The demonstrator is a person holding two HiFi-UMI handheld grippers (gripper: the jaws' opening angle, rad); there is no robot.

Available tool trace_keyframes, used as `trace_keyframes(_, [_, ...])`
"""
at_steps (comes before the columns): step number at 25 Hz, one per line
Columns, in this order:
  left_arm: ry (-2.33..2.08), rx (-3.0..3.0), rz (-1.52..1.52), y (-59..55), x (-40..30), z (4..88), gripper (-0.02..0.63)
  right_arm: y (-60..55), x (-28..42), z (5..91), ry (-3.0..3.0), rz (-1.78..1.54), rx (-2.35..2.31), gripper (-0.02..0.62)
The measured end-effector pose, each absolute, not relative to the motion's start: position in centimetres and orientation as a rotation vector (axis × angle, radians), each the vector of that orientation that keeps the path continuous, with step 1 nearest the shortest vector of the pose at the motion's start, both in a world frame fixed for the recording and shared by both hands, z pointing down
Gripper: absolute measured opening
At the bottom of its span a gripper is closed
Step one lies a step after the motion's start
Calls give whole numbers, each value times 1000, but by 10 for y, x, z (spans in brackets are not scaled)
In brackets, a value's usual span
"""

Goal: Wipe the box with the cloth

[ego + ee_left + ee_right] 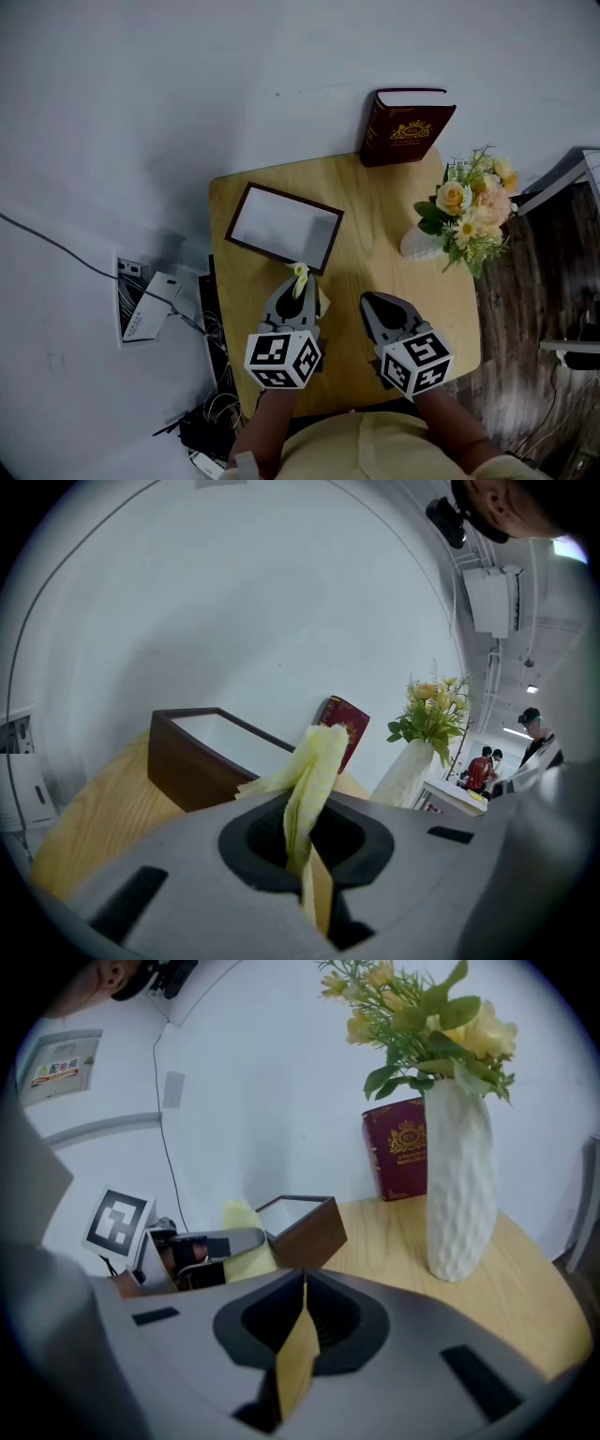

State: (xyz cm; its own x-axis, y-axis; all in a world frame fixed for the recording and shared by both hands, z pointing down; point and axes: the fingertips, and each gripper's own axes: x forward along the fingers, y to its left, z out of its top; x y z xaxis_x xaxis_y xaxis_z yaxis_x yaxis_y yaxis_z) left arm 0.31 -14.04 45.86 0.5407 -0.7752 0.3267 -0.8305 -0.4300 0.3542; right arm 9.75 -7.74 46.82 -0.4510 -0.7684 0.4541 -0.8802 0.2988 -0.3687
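Cloth (pixel 319 757): pale yellow and bunched. We find it pinched in the left gripper (pixel 295 291), with its free end standing up past the jaw tips.
Left gripper: jaws closed on the cloth. The tips point at the box (pixel 284 228), just beside its near right corner. We cannot tell whether the cloth touches the box wall.
Right gripper (pixel 377 307): jaws together, with nothing between them. It sits over the table to the right of the left gripper, clear of the box.
Table (pixel 375 234): light wood top with rounded corners. Both grippers are over its near half.
Box: dark brown walls, white inside, open at the top. It stands on the left half of the table, set askew to the table edge, between the left gripper and the wall.
Vase (pixel 417 242): white and dimpled, upright on the right side of the table, well apart from the box.
Flowers (pixel 469 211): yellow and cream blooms with green leaves, standing in the vase.
Book (pixel 403 128): dark red with a gold crest. It stands upright at the far edge of the table against the wall, beyond the box and to its right.
People (pixel 486 766): small figures far off past the vase, seen only in the left gripper view.
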Motion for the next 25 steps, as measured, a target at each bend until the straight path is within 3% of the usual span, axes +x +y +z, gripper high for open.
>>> trace_keyframes(11, [-1181,2385,165,-112,28,445,29,-70,101,457,-2395,810,1499,32])
trace_keyframes(25, [-1354,2354,125,-104,-56,416,29,-104,55,427,-2471,589,1353,34])
